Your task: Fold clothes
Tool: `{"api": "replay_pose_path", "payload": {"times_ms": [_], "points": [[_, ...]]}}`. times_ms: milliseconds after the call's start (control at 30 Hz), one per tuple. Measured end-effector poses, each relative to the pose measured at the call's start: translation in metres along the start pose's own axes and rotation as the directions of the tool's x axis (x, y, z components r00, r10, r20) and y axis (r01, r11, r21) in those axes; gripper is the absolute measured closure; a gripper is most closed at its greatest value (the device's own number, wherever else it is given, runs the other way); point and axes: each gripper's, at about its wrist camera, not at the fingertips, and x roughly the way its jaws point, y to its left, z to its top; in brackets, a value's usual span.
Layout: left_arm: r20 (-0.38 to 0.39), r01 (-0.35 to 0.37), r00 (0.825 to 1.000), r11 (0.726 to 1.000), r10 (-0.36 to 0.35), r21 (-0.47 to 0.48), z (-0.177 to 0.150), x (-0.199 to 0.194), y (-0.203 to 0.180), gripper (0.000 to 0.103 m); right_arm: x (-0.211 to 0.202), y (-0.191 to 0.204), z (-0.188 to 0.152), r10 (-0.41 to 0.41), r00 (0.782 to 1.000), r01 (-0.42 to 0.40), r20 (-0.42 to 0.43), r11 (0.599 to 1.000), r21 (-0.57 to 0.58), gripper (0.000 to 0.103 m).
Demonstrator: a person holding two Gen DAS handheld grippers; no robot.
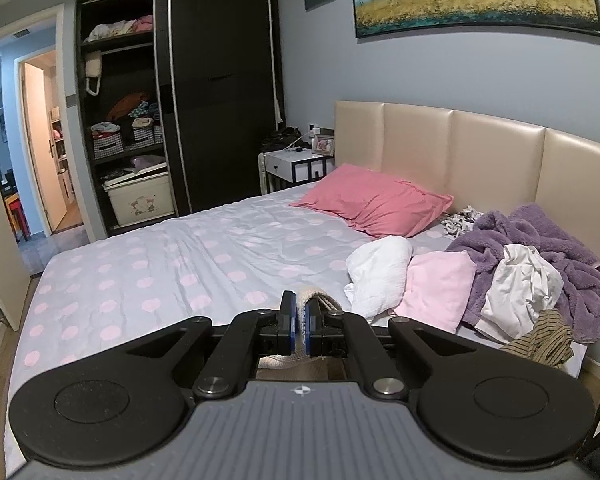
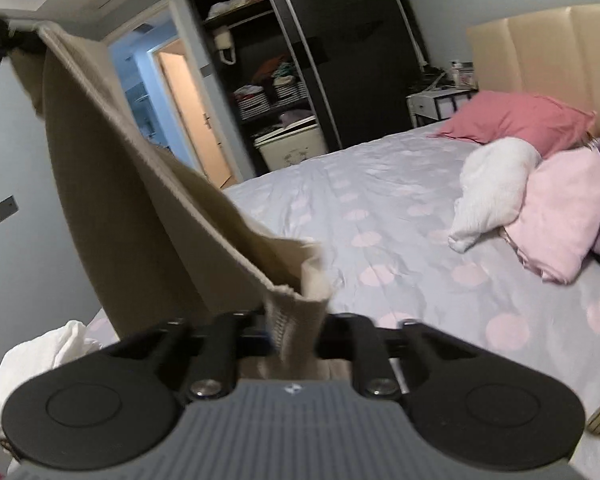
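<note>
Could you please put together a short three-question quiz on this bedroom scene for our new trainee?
1. True or false: the beige garment lies flat on the bed.
2. Which item rests against the headboard? A) pink pillow B) storage bin C) picture frame
3. What is clamped in the jaws of both the left gripper and the right gripper?

Key
1. False: it hangs in the air, stretched between the two grippers.
2. A
3. The beige garment, each gripper pinching one part of it.
</note>
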Motion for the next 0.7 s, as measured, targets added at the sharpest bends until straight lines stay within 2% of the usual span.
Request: {"api": "replay_pose_path", "payload": {"times_ms": [100, 300, 400, 533, 633, 700], "points": [[0.001, -0.008, 1.000, 1.000, 0.008, -0.005, -0.005, -0.007, 0.009, 0.101, -0.014, -0.012, 0.037, 0.010, 1.000, -0.009, 0.001, 0.999, -0.041, 0.096], [0.045, -0.014, 0.999, 1.000, 0.014, 0.010, -0.005, -0.047, 0.025, 0.101, -0.079, -0.008, 0.147, 0.049, 0.995, -0.025, 0.083, 0.965, -0.259, 0.097], [0.102, 0.000, 0.995, 1.000, -0.001, 0.010, 0.005, -0.079, 0.029, 0.101, -0.114, 0.008, 0.195, 0.089, 0.993, -0.054, 0.082, 0.930, -0.364, 0.097], [0.191, 0.018, 0.981, 0.999, -0.026, 0.041, 0.023, -0.128, 0.022, 0.101, -0.170, 0.032, 0.244, 0.135, 0.988, -0.081, 0.077, 0.870, -0.486, 0.097], [0.245, 0.045, 0.968, 0.996, -0.062, 0.073, 0.035, -0.168, 0.015, 0.101, -0.208, 0.043, 0.274, 0.165, 0.986, -0.118, 0.037, 0.828, -0.548, 0.097], [0.247, 0.065, 0.965, 0.993, -0.087, 0.098, 0.036, -0.188, 0.008, 0.101, -0.229, 0.047, 0.285, 0.174, 0.985, -0.146, -0.009, 0.797, -0.586, 0.097]]}}
